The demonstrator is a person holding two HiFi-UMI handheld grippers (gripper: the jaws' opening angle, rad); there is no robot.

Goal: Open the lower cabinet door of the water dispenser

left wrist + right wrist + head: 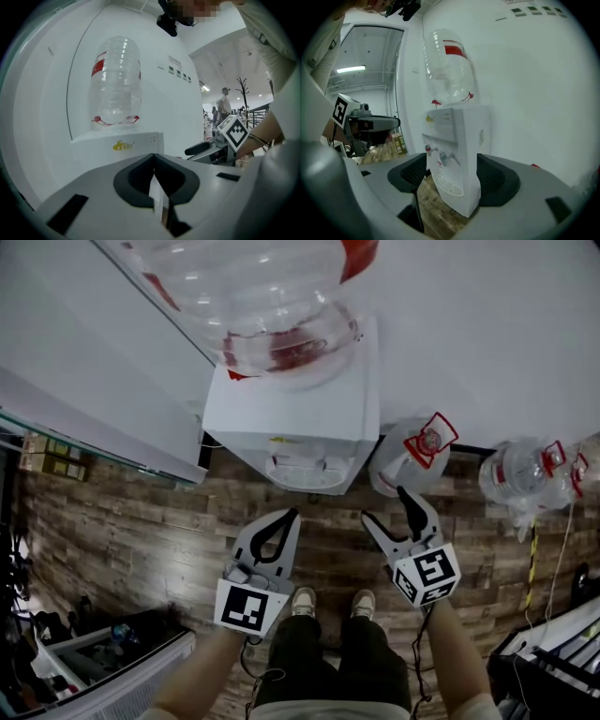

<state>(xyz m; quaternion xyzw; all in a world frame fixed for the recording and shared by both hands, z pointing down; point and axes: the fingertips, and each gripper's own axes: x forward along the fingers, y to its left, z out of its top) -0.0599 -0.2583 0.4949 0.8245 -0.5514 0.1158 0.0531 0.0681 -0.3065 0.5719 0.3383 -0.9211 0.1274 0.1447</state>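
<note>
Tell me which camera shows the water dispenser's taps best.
The right gripper view: the taps face it, side by side above the drip grille. The head view sees them from above, barely. The left gripper view shows only the dispenser's top and bottle.

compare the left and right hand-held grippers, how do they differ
The left hand-held gripper has its jaws together, tips meeting; the right hand-held gripper has its jaws spread apart. The left one's marker cube shows a different square pattern from the right one's. Both are empty and point toward the water dispenser.
</note>
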